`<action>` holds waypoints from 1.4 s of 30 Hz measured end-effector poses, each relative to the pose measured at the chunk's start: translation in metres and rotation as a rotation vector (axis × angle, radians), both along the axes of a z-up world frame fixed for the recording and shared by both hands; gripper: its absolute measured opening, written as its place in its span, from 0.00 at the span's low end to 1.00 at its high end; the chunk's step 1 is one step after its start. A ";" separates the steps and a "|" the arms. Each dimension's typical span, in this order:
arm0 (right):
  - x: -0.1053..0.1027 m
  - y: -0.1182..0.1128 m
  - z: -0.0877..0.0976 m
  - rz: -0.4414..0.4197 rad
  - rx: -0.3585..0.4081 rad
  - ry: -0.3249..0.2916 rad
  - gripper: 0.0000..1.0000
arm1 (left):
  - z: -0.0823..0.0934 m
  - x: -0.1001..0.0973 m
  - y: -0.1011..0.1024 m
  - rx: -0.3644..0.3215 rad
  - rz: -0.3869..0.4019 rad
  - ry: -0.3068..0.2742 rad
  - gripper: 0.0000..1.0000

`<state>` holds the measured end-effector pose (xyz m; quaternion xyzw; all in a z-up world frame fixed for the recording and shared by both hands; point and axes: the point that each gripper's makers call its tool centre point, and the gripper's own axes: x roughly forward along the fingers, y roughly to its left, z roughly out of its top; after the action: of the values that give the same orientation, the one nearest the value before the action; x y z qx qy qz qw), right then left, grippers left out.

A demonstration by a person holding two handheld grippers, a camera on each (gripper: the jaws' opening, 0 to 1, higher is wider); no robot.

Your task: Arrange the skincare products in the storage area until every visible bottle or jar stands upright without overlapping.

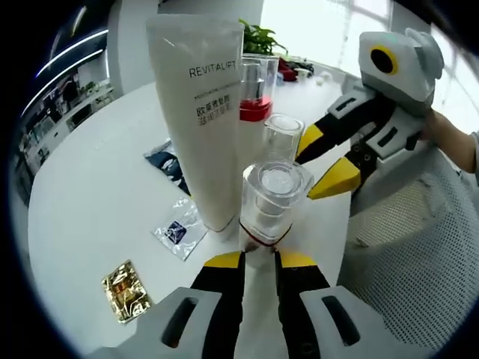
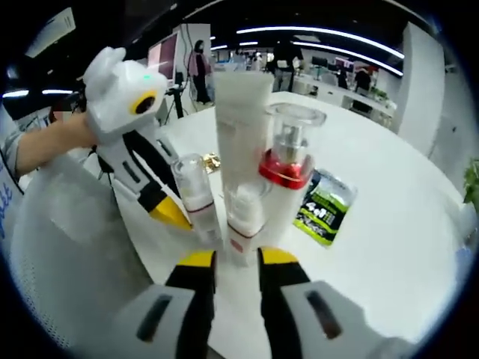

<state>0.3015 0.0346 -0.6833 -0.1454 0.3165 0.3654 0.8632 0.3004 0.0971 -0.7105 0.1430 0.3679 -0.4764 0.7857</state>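
Left gripper has its jaws closed around the base of a small clear-capped bottle, which stands on the white table just in front of a tall white tube; right gripper has its yellow tips either side of another small clear-capped bottle, but whether they press it I cannot tell; a red-collared pump bottle stands just beside the tube, all upright and close together; these look light, rigid and smooth, so likely to slip or topple if nudged high; the tube is tall and probably tippy on its cap; the low grip near each base seems soundest; sachets lie flat nearby.
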 end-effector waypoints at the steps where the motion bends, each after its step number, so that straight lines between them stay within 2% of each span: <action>1: 0.001 0.000 0.000 -0.004 -0.002 0.001 0.26 | 0.000 0.001 0.000 -0.001 0.009 0.000 0.12; 4: 0.002 0.002 0.001 -0.017 0.018 0.008 0.26 | -0.001 0.004 -0.001 -0.007 0.042 0.006 0.12; 20: 0.007 0.003 -0.008 -0.022 0.014 0.031 0.18 | -0.003 0.006 -0.011 -0.027 0.140 0.039 0.13; 42: 0.012 0.001 -0.017 -0.013 -0.014 0.050 0.14 | -0.007 0.011 -0.017 -0.045 0.212 0.016 0.12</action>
<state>0.3133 0.0355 -0.7006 -0.1404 0.3417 0.3612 0.8562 0.3118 0.0804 -0.7174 0.0817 0.3765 -0.4000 0.8316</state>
